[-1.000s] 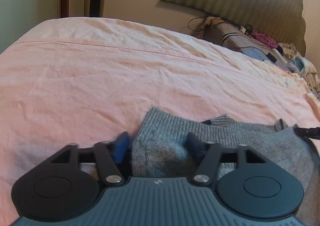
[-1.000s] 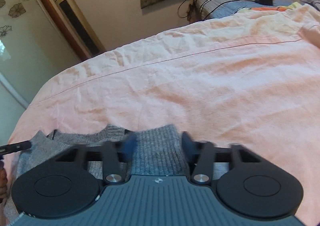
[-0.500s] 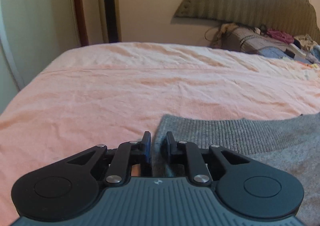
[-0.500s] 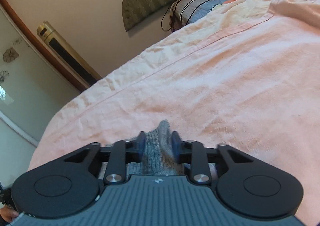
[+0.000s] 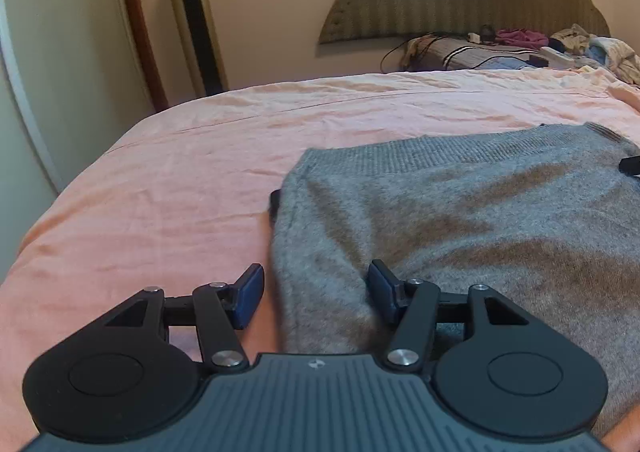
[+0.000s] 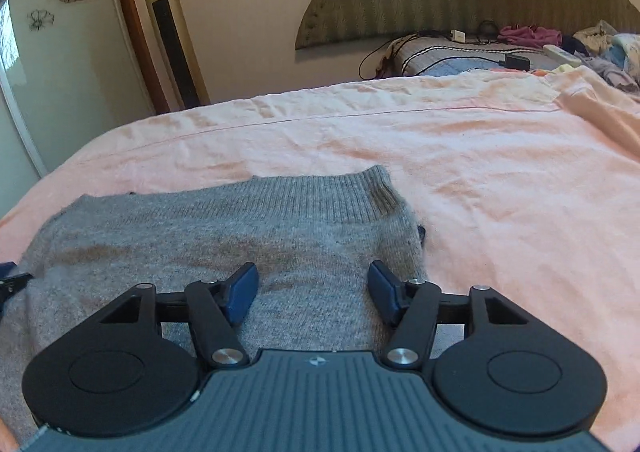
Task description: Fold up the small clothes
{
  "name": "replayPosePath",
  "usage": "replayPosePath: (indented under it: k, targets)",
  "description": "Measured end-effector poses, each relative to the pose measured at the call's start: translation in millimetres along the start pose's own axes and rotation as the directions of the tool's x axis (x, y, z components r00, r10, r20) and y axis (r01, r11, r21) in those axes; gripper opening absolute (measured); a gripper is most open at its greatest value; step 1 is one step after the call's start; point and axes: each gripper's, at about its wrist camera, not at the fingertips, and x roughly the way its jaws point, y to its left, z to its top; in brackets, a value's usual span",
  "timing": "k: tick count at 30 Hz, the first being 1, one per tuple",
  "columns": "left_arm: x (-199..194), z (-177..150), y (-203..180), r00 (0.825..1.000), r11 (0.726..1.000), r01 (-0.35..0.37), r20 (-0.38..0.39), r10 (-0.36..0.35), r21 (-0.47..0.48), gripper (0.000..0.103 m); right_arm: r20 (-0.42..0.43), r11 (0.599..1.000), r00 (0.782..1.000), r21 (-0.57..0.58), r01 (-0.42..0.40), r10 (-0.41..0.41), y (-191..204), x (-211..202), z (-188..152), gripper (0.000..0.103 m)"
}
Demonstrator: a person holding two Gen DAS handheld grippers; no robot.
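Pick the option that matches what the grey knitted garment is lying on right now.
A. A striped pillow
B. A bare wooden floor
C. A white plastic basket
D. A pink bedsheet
D: in both wrist views the grey knitted garment lies flat on the pink bedsheet, with pink sheet showing beyond its ribbed edge and to its side.
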Motion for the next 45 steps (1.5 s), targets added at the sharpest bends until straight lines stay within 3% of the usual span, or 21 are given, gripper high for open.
replayPosePath:
  k: [2, 4, 6, 7, 8, 9, 11, 14, 15, 17, 19, 21, 26, 29, 33, 39, 42, 45]
  targets:
    - [-16.2, -2.5, 8.4, 1.000, 0.998, 0.010, -0.023, -0.011, -0.057, 0.058, -0.001, 0.998, 1.000, 0.049, 0.027, -0.027, 5.3, -19.2, 3.4, 0.069]
    - [-40.1, -12.6, 19.5, 0.999, 0.988, 0.027, -0.035, -0.032, -0.149, 0.058, 0.055, 0.996, 0.998, 0.089, -0.022, 0.017, 4.4, -53.8, -3.2, 0.083]
    - [-68.1, -35.7, 35.6, 0.994, 0.948, 0.093, -0.032, -0.108, -0.306, 0.063, 0.103, 0.982, 0.991, 0.164, -0.097, 0.081, -2.6, -91.9, -20.6, 0.096]
    - [-79.3, -49.3, 44.1, 0.988, 0.909, 0.124, -0.033, -0.149, -0.399, 0.065, 0.110, 0.967, 0.987, 0.216, -0.137, 0.115, -9.1, -108.7, -32.8, 0.098]
    - [-89.4, -66.8, 53.1, 0.980, 0.850, 0.156, -0.031, -0.199, -0.504, 0.066, 0.106, 0.948, 0.984, 0.271, -0.169, 0.146, -16.8, -123.4, -45.8, 0.098]
    - [-96.3, -84.2, 60.3, 0.966, 0.776, 0.193, -0.022, -0.258, -0.600, 0.066, 0.100, 0.926, 0.982, 0.331, -0.182, 0.158, -25.4, -136.9, -59.8, 0.098]
    - [-113.4, -114.9, 68.9, 0.947, 0.626, 0.264, 0.075, -0.313, -0.733, 0.072, 0.085, 0.868, 0.982, 0.459, -0.189, 0.168, -42.8, -155.0, -89.2, 0.098]
    - [-111.5, -132.7, 74.7, 0.904, 0.406, 0.346, 0.186, -0.384, -0.846, 0.090, 0.035, 0.781, 0.980, 0.599, -0.176, 0.195, -56.5, -153.3, -118.5, 0.098]
    - [-104.3, -130.7, 75.2, 0.895, 0.361, 0.366, 0.217, -0.391, -0.858, 0.094, 0.064, 0.776, 0.979, 0.600, -0.192, 0.193, -54.4, -152.0, -122.7, 0.098]
    - [-88.5, -119.3, 71.5, 0.890, 0.329, 0.379, 0.243, -0.386, -0.865, 0.094, 0.083, 0.759, 0.977, 0.617, -0.206, 0.198, -49.7, -143.7, -120.6, 0.101]
    - [-70.4, -107.6, 64.4, 0.875, 0.276, 0.397, 0.270, -0.403, -0.875, 0.095, 0.120, 0.709, 0.970, 0.664, -0.236, 0.211, -46.6, -130.3, -116.4, 0.103]
    - [-58.7, -99.1, 59.8, 0.876, 0.250, 0.388, 0.271, -0.400, -0.887, 0.094, 0.139, 0.650, 0.959, 0.711, -0.269, 0.246, -46.1, -113.8, -111.9, 0.103]
    - [-50.1, -91.8, 53.2, 0.891, 0.269, 0.371, 0.259, -0.372, -0.889, 0.093, 0.134, 0.645, 0.965, 0.722, -0.251, 0.225, -38.6, -100.8, -102.3, 0.099]
    - [-49.6, -92.9, 52.2, 0.901, 0.276, 0.353, 0.244, -0.360, -0.894, 0.075, 0.136, 0.649, 0.965, 0.718, -0.252, 0.224, -37.8, -100.6, -102.9, 0.096]
    - [-57.8, -101.1, 56.4, 0.892, 0.260, 0.358, 0.246, -0.379, -0.897, 0.072, 0.138, 0.615, 0.959, 0.743, -0.266, 0.248, -43.5, -105.2, -105.4, 0.093]
    - [-72.9, -116.7, 63.3, 0.917, 0.228, 0.298, 0.211, -0.340, -0.927, 0.075, 0.149, 0.591, 0.955, 0.758, -0.276, 0.256, -52.9, -117.6, -115.6, 0.091]
    - [-61.8, -106.7, 59.0, 0.924, 0.265, 0.305, 0.216, -0.316, -0.915, 0.075, 0.148, 0.591, 0.957, 0.760, -0.270, 0.248, -51.6, -115.1, -113.8, 0.093]
    - [-50.2, -89.8, 49.9, 0.941, 0.363, 0.292, 0.197, -0.276, -0.885, 0.075, 0.134, 0.611, 0.960, 0.747, -0.260, 0.245, -44.9, -110.6, -108.4, 0.098]
